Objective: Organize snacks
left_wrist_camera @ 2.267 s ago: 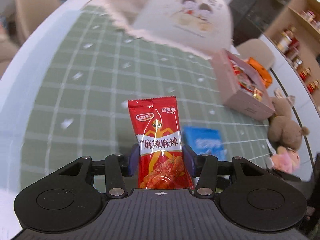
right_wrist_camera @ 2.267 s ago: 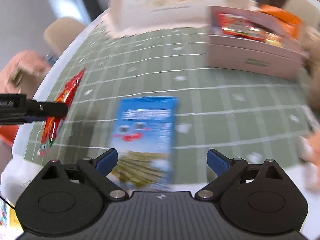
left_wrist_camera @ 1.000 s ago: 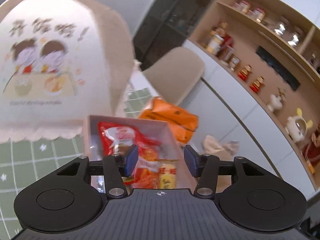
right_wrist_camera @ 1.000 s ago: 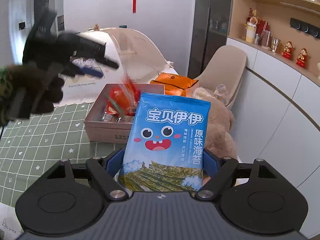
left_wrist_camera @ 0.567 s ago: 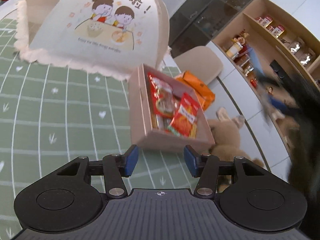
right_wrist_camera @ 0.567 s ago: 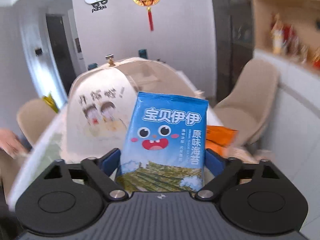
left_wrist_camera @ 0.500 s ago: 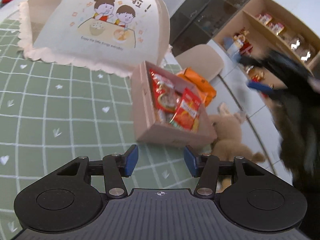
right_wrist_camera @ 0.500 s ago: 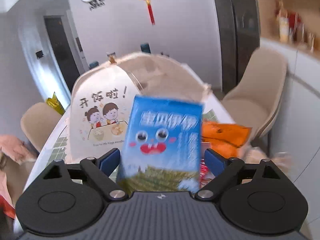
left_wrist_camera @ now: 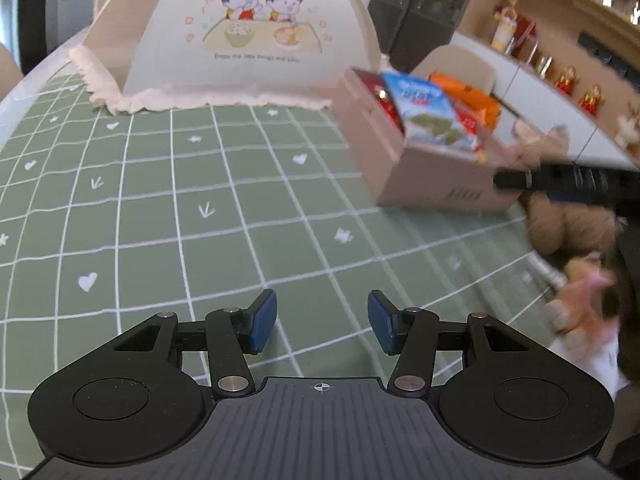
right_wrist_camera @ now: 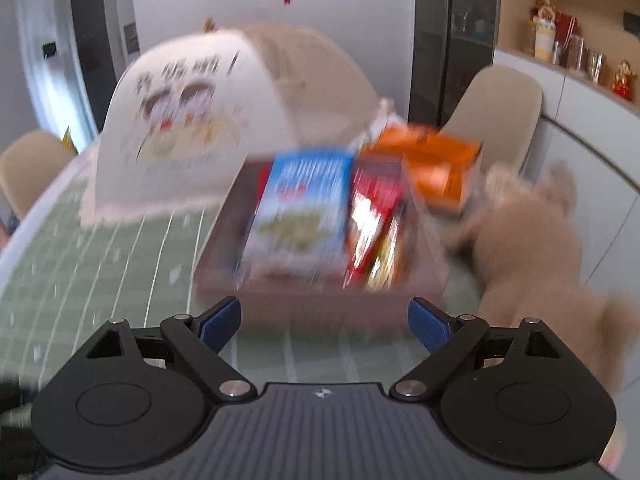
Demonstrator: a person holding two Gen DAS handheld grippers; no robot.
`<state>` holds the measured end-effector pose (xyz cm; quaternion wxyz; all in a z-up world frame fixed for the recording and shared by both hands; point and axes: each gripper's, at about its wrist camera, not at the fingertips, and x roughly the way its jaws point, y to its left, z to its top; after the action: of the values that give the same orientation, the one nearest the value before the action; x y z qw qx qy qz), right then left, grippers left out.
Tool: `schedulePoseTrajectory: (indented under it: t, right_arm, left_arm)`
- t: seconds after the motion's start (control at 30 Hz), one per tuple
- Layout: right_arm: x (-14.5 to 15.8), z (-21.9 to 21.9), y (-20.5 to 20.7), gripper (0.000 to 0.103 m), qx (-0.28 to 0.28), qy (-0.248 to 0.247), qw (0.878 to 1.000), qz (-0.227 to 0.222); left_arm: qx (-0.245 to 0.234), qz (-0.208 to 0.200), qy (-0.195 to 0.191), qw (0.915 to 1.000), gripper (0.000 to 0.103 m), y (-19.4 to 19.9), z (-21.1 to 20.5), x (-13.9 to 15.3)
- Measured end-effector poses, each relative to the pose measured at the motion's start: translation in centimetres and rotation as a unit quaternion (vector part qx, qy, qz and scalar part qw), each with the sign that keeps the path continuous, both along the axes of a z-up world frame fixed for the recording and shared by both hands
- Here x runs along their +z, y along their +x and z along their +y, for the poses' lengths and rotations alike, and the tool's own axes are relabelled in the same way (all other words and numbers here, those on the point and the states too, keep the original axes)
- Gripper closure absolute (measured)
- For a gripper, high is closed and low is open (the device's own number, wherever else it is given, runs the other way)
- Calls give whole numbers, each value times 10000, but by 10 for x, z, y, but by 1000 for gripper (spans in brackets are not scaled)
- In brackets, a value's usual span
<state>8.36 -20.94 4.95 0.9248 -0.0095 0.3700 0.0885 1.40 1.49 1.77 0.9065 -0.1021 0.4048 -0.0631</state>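
Note:
A pink cardboard box [left_wrist_camera: 404, 168] stands on the green checked tablecloth [left_wrist_camera: 200, 200]; it also shows in the right wrist view [right_wrist_camera: 320, 300]. The blue seaweed packet [left_wrist_camera: 424, 112] lies in the box on top of red snack packets [right_wrist_camera: 376, 224]; the right wrist view shows the packet too [right_wrist_camera: 300, 216]. My left gripper [left_wrist_camera: 322, 324] is open and empty above the cloth, well short of the box. My right gripper [right_wrist_camera: 324, 320] is open and empty just in front of the box. The right wrist view is blurred.
A domed food cover [left_wrist_camera: 256, 36] with a cartoon print stands behind the cloth. An orange packet [right_wrist_camera: 436, 168] lies behind the box. A tan plush toy [right_wrist_camera: 532, 248] lies to the right of the box. Chairs and wall shelves stand beyond the table.
My right gripper has opened and the blue seaweed packet now lies in the box. My left gripper, which earlier let the red packet into the box, has drawn back over the cloth.

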Motion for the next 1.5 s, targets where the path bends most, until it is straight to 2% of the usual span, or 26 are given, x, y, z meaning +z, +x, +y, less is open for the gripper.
schedulePoseTrajectory:
  t: [0.07,0.2,0.3,0.37,0.63,0.77,1.5]
  right_arm:
    - [-22,6,-12,12,-65,18,9997,223]
    - [-53,13,-24,12,-154,44,9988,462]
    - [-60,19,-32,11,-270,-235,9991,209]
    - [-63,17,-34,2,-415,-198,9988,152]
    - [-70,10,-48,0,-712,-148,9970,-247]
    - [-72,10,-45,0,-589,-139,9974,-384]
    - [-72,10,-42,0,-557,-136,9976,-389]
  left_arm:
    - [-69,-85,107,9999,47,3,-6,-9]
    - [-176,-524,715,9959,47,5,-26,-17]
    - [-191,-703,1058,9917,47,6,-36,-21]
    - [-154,-806,1219,9891,46,2,-41,-23]
    - [58,-1002,1233,9873,45,0,-45,-28]
    - [89,-997,1217,9875,45,2,-46,-28]
    - [74,-994,1169,9881,45,3,-45,-29]
